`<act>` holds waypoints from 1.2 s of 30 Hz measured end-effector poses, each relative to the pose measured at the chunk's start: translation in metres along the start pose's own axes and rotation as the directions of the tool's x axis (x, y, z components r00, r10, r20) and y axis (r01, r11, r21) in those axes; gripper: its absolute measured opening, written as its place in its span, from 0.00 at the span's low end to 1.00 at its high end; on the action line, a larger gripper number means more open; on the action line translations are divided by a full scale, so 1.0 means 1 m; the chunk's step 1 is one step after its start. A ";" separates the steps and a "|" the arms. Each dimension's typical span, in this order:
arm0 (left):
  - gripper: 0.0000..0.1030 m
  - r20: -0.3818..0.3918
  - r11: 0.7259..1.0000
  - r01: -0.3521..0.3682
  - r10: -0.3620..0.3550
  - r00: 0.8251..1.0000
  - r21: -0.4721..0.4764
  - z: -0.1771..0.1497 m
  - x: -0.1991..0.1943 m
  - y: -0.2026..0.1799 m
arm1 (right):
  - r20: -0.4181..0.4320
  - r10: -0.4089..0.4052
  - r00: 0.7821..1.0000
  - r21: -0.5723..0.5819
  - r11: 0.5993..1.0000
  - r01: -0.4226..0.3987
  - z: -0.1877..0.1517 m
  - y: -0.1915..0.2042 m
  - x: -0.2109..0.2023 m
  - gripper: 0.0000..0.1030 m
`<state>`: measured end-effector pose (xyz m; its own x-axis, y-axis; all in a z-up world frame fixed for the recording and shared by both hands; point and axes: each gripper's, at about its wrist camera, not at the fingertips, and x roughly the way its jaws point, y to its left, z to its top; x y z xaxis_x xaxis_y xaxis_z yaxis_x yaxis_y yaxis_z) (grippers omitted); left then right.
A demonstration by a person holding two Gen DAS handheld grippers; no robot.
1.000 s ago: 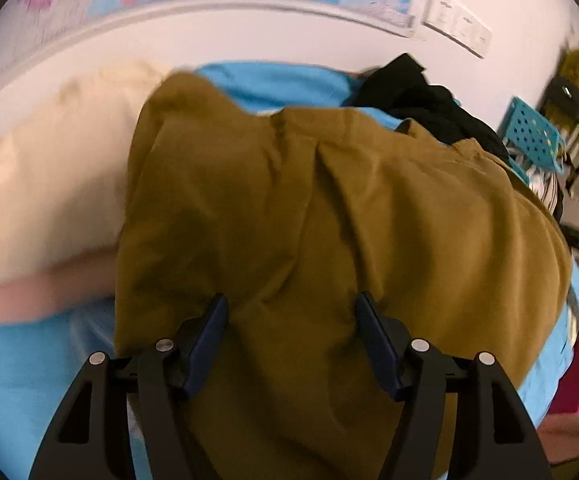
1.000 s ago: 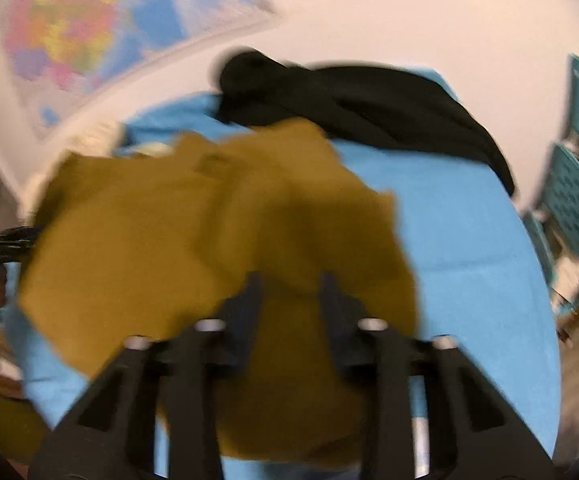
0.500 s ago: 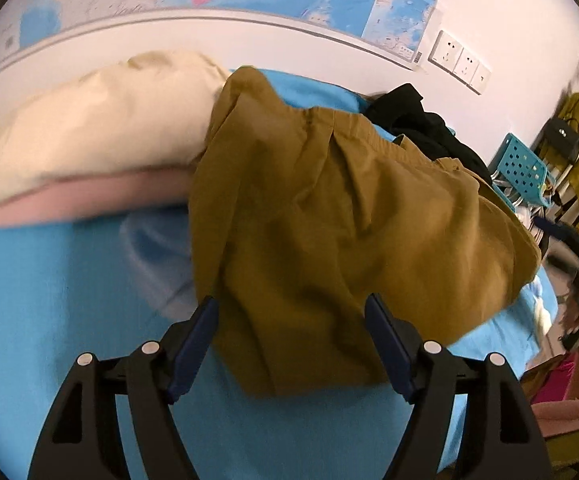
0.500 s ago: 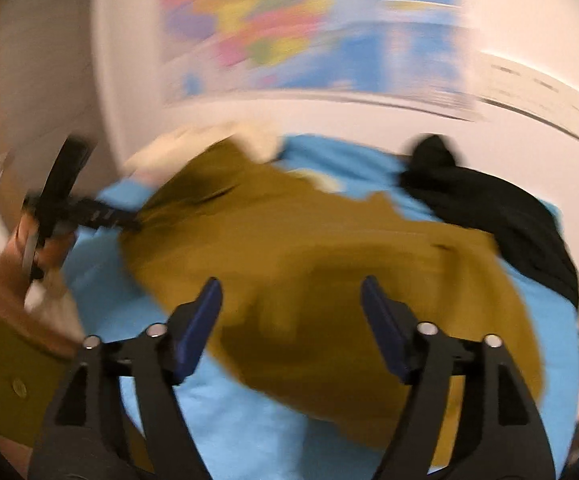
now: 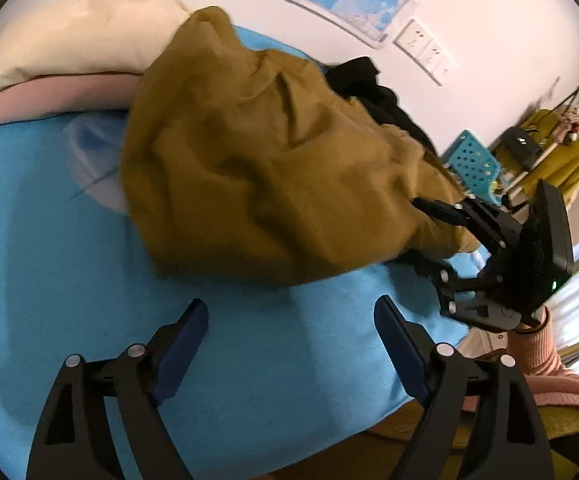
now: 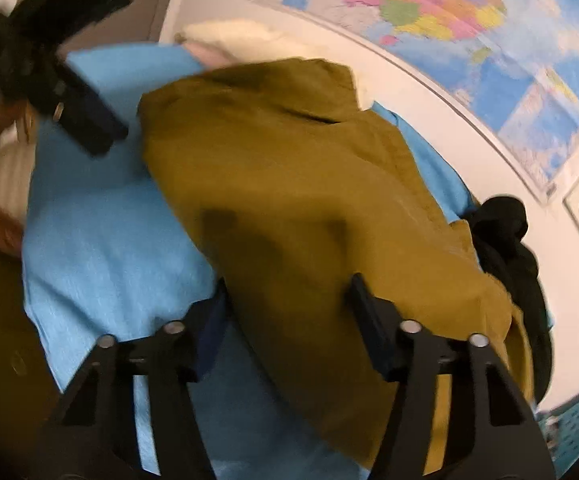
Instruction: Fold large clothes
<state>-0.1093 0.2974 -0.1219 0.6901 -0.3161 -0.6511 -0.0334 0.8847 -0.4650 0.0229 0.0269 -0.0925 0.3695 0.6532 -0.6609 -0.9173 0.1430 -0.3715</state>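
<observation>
Across the middle of the left wrist view, the olive garment (image 5: 273, 184) lay crumpled on the blue sheet (image 5: 89, 280) of the bed, its upper edge against the cream pillow (image 5: 69, 36) and a black garment (image 5: 373, 92) behind it at the upper right. The left hand-held gripper (image 5: 289, 344) sat at the lower centre of that view, jaws wide and opening, with only bare sheet between them and the olive garment well clear ahead. The right hand-held gripper (image 5: 429, 232) appeared at right centre, at the garment's right edge. In the right wrist view the right hand-held gripper (image 6: 289, 320) was closing, its jaws part open with olive cloth lying between them; whether the pads pressed on the cloth could not be told. A wall map (image 6: 469, 20) filled the upper right.
</observation>
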 end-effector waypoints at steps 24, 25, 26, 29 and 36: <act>0.78 0.148 0.947 0.174 -0.137 0.979 -0.272 0.081 0.054 0.022 | 0.096 0.153 0.984 0.362 0.915 -0.178 0.001 -0.041 -0.022 0.39; 0.74 0.128 0.955 0.134 -0.103 0.986 -0.265 0.083 0.056 0.021 | 0.105 0.171 0.980 0.395 0.897 -0.199 -0.002 -0.045 -0.025 0.41; 0.66 0.121 0.959 0.110 -0.080 0.989 -0.261 0.084 0.056 0.021 | 0.119 0.199 0.973 0.432 0.872 -0.231 -0.007 -0.049 -0.030 0.47; 0.51 0.094 0.975 0.042 -0.022 0.995 -0.217 0.084 0.058 0.019 | 0.176 0.241 0.954 0.527 0.796 -0.299 -0.030 -0.061 -0.050 0.55; 0.43 0.085 0.989 0.015 -0.003 0.996 -0.150 0.085 0.057 0.015 | 0.279 0.281 0.918 0.829 0.412 -0.378 -0.137 -0.090 -0.090 0.71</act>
<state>-0.0089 0.3218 -0.1142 0.7490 -0.2881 -0.5966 -0.1308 0.8185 -0.5595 0.0925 -0.1467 -0.0891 0.0406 0.8477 -0.5289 -0.6406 0.4284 0.6373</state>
